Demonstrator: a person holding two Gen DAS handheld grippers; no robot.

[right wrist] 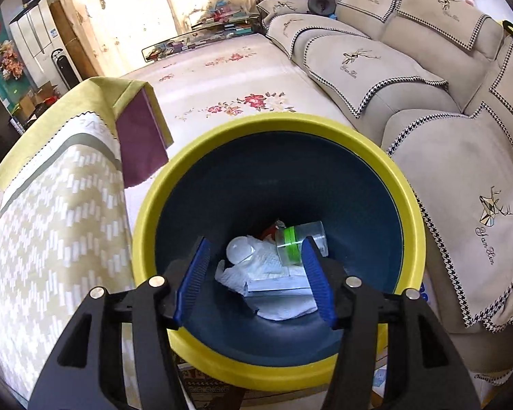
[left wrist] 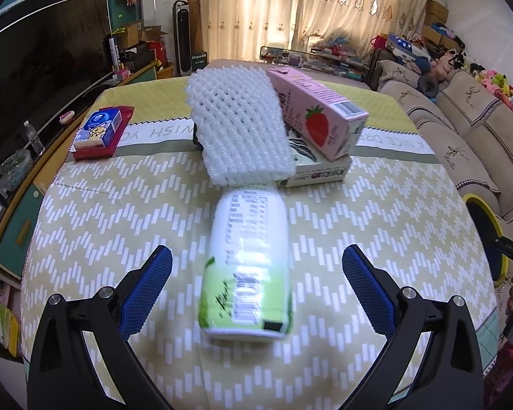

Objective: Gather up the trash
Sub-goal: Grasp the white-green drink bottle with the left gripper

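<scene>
In the left wrist view a white and green bottle lies on its side on the table, between the wide-open fingers of my left gripper, not touched. Behind it a white foam net sleeve leans on a pink strawberry milk carton that rests on a flat white box. In the right wrist view my right gripper is open and empty above a blue bin with a yellow rim. The bin holds crumpled white paper and a clear bottle with a green band.
A blue tissue pack in a red tray sits at the table's far left. The bin's rim shows at the table's right edge. A beige sofa stands behind the bin. The table's cloth hangs left of the bin.
</scene>
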